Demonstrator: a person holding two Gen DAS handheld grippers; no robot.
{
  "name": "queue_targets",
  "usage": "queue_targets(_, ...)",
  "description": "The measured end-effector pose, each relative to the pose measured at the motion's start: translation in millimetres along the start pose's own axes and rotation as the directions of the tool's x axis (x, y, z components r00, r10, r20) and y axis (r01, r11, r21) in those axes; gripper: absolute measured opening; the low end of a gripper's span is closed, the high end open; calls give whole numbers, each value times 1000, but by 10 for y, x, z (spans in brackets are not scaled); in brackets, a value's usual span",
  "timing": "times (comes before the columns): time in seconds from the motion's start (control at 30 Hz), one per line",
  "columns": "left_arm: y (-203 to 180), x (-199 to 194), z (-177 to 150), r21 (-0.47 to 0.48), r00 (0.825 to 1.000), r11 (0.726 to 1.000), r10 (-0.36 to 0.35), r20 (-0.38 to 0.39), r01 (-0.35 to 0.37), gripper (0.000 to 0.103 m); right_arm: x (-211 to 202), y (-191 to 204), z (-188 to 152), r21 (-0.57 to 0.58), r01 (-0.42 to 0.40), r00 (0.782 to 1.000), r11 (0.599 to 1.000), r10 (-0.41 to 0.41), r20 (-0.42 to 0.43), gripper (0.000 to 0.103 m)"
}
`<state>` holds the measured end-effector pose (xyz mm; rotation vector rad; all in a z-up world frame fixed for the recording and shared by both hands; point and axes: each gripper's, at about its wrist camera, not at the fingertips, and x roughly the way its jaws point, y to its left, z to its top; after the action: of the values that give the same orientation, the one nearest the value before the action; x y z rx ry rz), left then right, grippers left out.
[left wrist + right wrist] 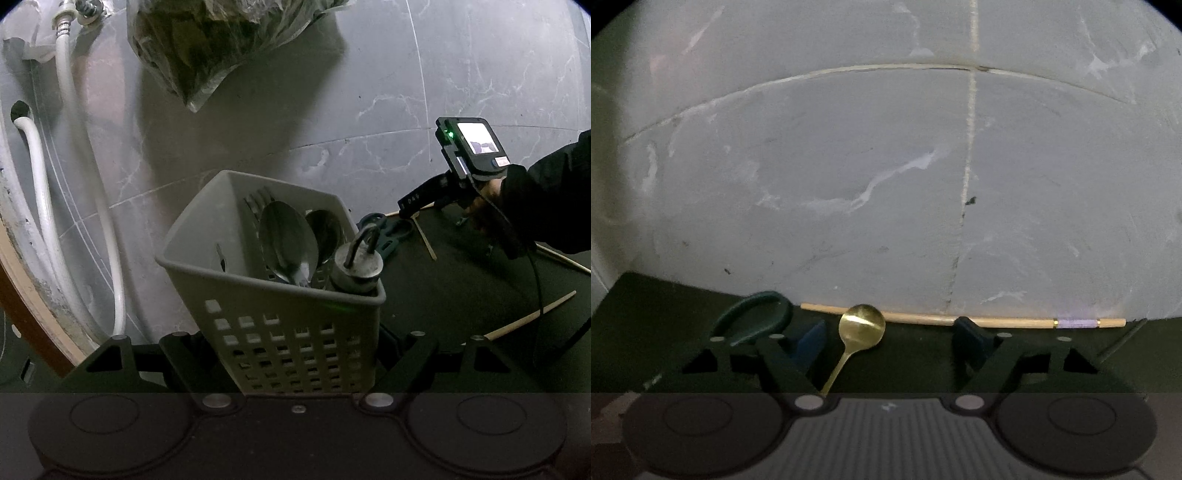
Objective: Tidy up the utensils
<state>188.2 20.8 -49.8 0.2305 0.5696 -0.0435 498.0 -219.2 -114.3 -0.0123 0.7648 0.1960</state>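
I see the small gold round-bowled metal spoon (861, 326) lying on the dark mat between my right gripper's (892, 341) parted, untouching fingers, while at nine o'clock my left gripper (295, 354) clamps the grey perforated plastic utensil basket (273, 295).

- The pale grey plastic utensil basket (258, 295) has matt walls pierced by a grid of square holes.
- The large steel spoons (288, 240) standing in it are polished and reflective.
- The round metal weight with a hooked loop (356, 264) looks dull and scuffed.
- The small gold-coloured metal spoon (861, 326) has a glossy bowl that catches a bright highlight.
- The long pale wooden chopstick (960, 319) is smooth, with a lilac band between thin gold rings.
- The dark green mat (665, 314) looks matt, like cloth.
- The grey marbled wall tiles (849, 166) are smooth with white veining.
- The white hoses (40, 192) look like smooth plastic.
- The clear plastic bag (207, 44) is crinkled and glossy.
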Motion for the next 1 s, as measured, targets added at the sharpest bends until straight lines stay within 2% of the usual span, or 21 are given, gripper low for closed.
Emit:
queue_targets(0.27,2,3,3,0,1000,1000,0,0,0,82,-56,98,0,-39,-19,999,999,20,25,30)
queue_targets(0.53,8,8,4,-1,1000,1000,0,0,0,82,-148,76,32,-46,-9,1000,999,10,23,30)
queue_targets(0.73,11,12,7,0,1000,1000,0,-1,0,82,-104,198,-35,-62,4,1000,998,-2,31,30)
queue_targets(0.93,15,12,9,-1,1000,1000,-1,-1,1,82,-222,241,-122,-75,14,997,997,-8,76,29)
queue_targets(0.97,15,12,10,-1,1000,1000,0,-1,0,82,-256,253,-154,-76,15,996,997,-8,92,23)
queue_targets(1.0,16,12,9,-1,1000,1000,-1,0,1,82,-305,264,-176,-77,18,994,997,-9,110,11)
